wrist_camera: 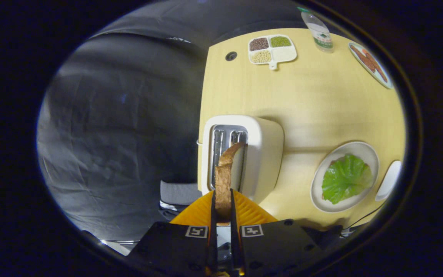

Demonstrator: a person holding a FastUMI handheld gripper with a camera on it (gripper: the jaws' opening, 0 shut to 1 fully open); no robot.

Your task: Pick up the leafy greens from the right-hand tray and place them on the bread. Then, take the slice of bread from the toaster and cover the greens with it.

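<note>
While your gripper (223,209) pinches the slice of bread (224,181) with both fingers, the slice hangs just above the toaster (262,154), near its slots. To the right, the leafy greens (345,178) already lie on the plate (323,192); something reddish-brown peeks out under them, maybe the bread, but you cannot be sure. What is left: carry your slice over and cover the greens.
</note>
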